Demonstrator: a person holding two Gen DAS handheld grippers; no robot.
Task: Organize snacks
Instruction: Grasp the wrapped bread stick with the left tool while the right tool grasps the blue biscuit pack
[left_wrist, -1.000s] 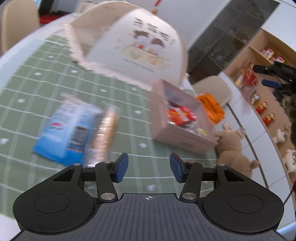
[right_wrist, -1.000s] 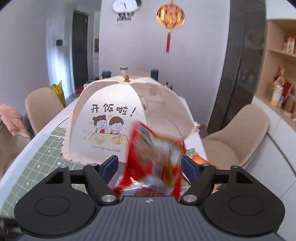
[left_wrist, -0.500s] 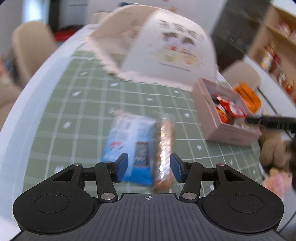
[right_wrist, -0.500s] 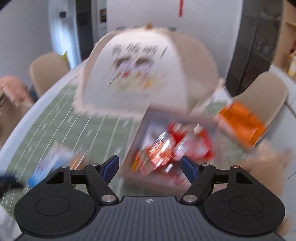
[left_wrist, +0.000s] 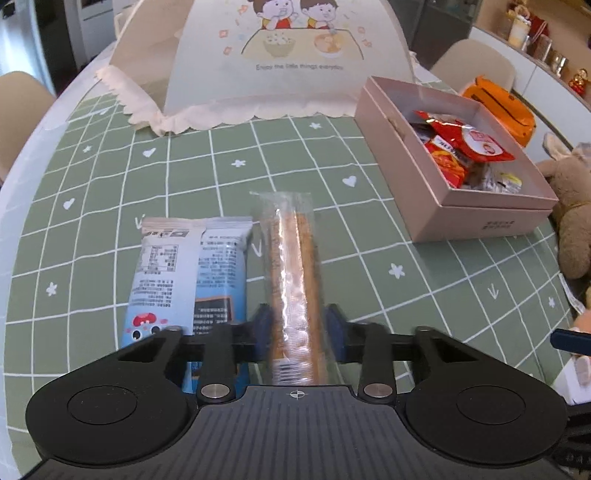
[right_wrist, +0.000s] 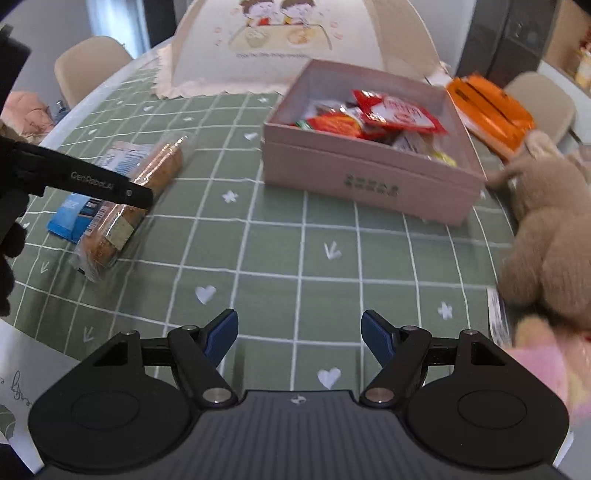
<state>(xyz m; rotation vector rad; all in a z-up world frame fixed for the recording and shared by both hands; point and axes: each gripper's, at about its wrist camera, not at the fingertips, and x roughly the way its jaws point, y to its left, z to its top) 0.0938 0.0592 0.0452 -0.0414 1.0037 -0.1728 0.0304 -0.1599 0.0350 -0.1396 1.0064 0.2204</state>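
My left gripper (left_wrist: 298, 328) is shut on a long clear-wrapped biscuit pack (left_wrist: 291, 266) that lies on the green grid tablecloth; the blue pads press its sides near its near end. A blue snack bag (left_wrist: 184, 273) lies just left of it. The pink box (left_wrist: 458, 206) holding red snack packets (left_wrist: 465, 144) stands to the right. In the right wrist view the biscuit pack (right_wrist: 147, 184) and blue bag (right_wrist: 74, 214) lie left under the left gripper's finger (right_wrist: 96, 181), and the pink box (right_wrist: 369, 184) is ahead. My right gripper (right_wrist: 299, 332) is open and empty above the cloth.
A mesh food cover (left_wrist: 288, 55) stands at the back of the table. An orange pack (right_wrist: 487, 107) lies beyond the box. A brown plush toy (right_wrist: 546, 236) sits at the table's right edge. Chairs (right_wrist: 92, 62) surround the table. A paper sheet (right_wrist: 22, 369) lies at the near left edge.
My right gripper dropped the red snack packet into the pink box and drew back, open. My left gripper moved down to the biscuit pack and closed on it.
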